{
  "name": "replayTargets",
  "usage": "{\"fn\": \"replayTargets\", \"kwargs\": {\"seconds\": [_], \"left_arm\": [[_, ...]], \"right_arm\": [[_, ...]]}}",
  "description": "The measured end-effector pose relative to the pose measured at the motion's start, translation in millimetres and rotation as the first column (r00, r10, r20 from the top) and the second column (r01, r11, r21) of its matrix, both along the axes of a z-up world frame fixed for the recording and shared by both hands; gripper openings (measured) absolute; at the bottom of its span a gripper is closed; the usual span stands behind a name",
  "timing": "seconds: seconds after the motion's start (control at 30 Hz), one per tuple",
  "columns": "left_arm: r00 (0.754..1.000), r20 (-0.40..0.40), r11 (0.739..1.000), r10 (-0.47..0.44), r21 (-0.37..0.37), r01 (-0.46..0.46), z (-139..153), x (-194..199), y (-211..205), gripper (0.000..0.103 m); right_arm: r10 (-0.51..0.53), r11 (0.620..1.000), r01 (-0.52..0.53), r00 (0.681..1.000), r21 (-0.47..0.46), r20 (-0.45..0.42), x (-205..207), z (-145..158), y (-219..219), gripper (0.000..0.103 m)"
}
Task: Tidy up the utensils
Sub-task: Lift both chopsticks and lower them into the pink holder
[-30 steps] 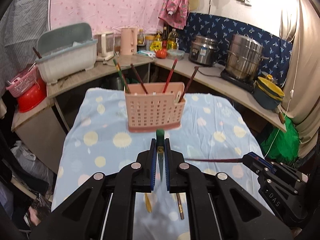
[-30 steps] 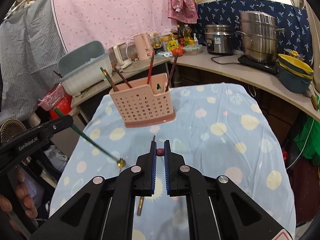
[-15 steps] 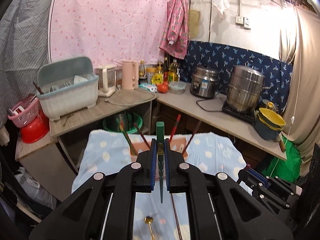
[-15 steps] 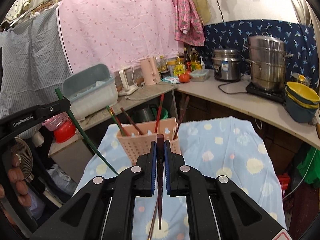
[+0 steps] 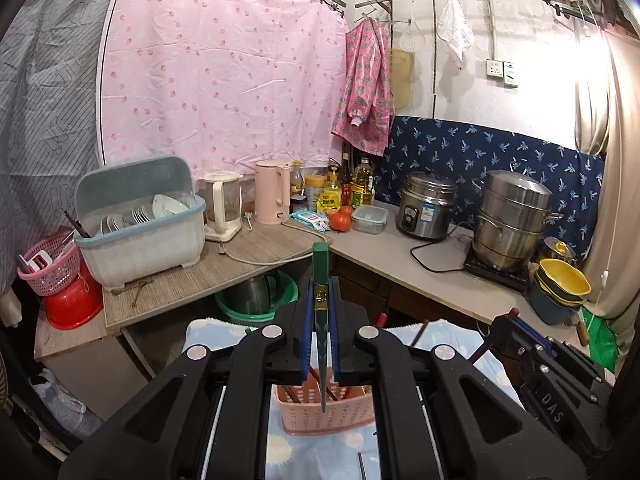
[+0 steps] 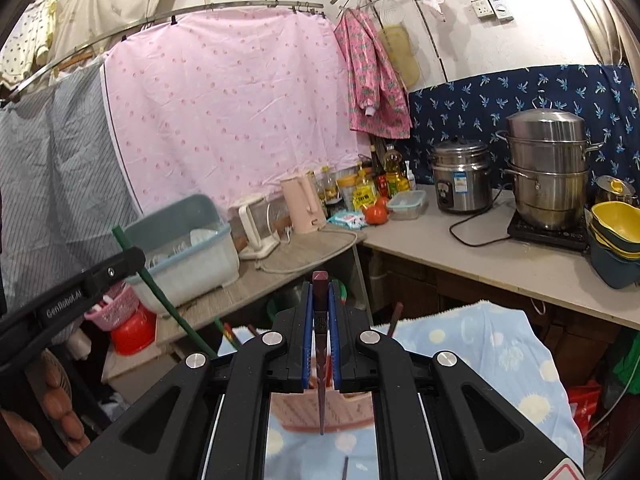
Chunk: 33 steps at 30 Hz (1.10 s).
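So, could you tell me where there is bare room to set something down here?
The grey countertop is bare between the rice cooker and the stacked yellow bowls, cord aside. The blue dotted cloth is free right of the pink perforated basket. The corner around the pink kettle is crowded.

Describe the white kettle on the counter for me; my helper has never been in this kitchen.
Start at the pink curtain, then drop to the wooden counter below it. Between the grey-blue dish rack and the pink jug stands the white kettle, the only one with a clear body.
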<state>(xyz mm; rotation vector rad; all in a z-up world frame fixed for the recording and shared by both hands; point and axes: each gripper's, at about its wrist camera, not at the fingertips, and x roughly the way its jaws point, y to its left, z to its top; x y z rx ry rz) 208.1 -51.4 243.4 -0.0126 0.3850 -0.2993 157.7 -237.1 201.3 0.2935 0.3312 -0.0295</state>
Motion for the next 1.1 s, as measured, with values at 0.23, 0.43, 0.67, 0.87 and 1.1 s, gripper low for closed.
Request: {"fn": "replayTargets", "kwargs": {"seconds": [0.23, 0.43, 0.67, 0.87, 1.1], "left_arm": [[1.0, -0.002, 1.0, 0.028, -0.002, -0.028, -7.3, 31.1, 8.4, 0.007], [0.999, -0.038, 0.999, 0.033, 0.009, -0.033, -33.1, 53.8, 9.3, 0.007], [0.997, -0.072, 0.999, 0.035, 0.03, -0.033, -58.6, 72.6, 4.3, 0.007], [0.993, -0.11, 0.999, 0.031, 0.038, -0.027, -78.6, 81.8, 1.3, 0.007], [0.986, -0.165, 0.998, 0.028, 0.053, -0.019, -105.8, 86.3, -1.0, 0.007]], "right_arm": [[-0.028, 1.0, 0.028, 0.998, -0.004, 0.049, 31.4, 11.1, 6.6, 0.007], [-0.032, 0.999, 0.032, 0.999, -0.007, 0.022, 59.1, -7.9, 14.8, 0.007], [-0.041, 0.999, 0.041, 0.999, -0.031, -0.021, 85.5, -33.6, 19.9, 0.007], [-0.026, 0.998, 0.022, 0.996, -0.052, -0.082, 96.5, -60.9, 27.7, 0.007], [-0.004, 0.999, -0.004, 0.99, -0.052, -0.144, 95.3, -89.1, 32.0, 0.007]]}}
